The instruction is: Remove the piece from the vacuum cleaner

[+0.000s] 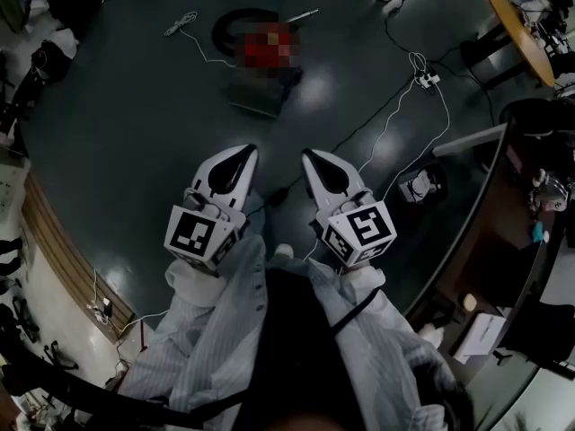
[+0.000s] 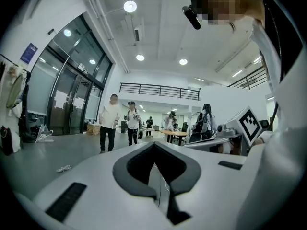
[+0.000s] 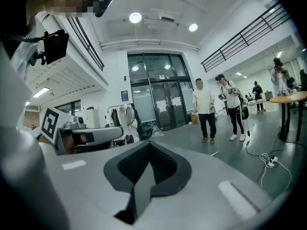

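Note:
Far ahead on the dark floor in the head view lies the vacuum cleaner (image 1: pixel 254 54), a reddish body with a black hose loop (image 1: pixel 235 18) and a thin wand; a mosaic patch covers part of it. My left gripper (image 1: pixel 244 152) and right gripper (image 1: pixel 310 155) are held side by side near my chest, well short of the vacuum cleaner and pointing towards it. Both are shut with nothing between the jaws. The left gripper view shows the left gripper (image 2: pixel 154 145) closed to a point. The right gripper view shows the right gripper (image 3: pixel 149 143) the same way.
A white cable with a power strip (image 1: pixel 425 80) runs across the floor at right, and another white cable (image 1: pixel 181 23) lies at the upper left. A round wooden table (image 1: pixel 523 36) and a desk edge (image 1: pixel 474 206) stand at right. Two people (image 3: pixel 209 110) stand by the glass doors.

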{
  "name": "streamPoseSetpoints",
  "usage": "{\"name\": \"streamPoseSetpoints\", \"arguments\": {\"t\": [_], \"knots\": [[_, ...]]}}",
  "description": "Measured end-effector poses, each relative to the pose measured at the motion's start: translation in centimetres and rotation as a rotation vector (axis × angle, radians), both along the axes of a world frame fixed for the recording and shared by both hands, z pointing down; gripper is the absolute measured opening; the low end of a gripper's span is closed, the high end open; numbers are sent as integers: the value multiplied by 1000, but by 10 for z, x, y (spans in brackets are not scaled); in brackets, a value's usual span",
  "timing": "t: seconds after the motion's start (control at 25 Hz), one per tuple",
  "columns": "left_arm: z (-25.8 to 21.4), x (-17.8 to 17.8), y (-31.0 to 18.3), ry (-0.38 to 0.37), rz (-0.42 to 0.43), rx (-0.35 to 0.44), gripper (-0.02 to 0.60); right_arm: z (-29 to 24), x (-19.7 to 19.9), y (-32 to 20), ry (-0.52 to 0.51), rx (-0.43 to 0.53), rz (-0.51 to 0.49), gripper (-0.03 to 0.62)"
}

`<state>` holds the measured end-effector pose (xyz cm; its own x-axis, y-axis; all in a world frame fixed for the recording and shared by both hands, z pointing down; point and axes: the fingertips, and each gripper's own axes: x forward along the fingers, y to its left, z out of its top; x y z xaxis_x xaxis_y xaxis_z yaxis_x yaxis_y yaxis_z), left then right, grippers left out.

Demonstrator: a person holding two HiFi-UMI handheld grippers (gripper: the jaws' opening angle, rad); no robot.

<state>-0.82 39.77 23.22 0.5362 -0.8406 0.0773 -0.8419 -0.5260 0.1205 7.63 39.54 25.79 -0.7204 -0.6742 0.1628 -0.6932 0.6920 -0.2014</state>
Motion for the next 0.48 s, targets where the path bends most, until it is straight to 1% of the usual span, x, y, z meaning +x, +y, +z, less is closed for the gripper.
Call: {"name": "streamPoseSetpoints", "arguments": {"t": [0.2,0.32,0.4,0.48], "knots": [[-3,-39,-92,-14,44,-5,2,-2,-45,-89,9,8,26,2],[-1,-63,-144,-56,101,-22,2,-7,-73,-143,13,8,52,2],[1,-77,-175,-59,131,-31,2,-7,-87,-173,14,5,75,2],[9,-86,-203,-75,168,-56,2,-4,-96,-203,13,3,100,2]]}}
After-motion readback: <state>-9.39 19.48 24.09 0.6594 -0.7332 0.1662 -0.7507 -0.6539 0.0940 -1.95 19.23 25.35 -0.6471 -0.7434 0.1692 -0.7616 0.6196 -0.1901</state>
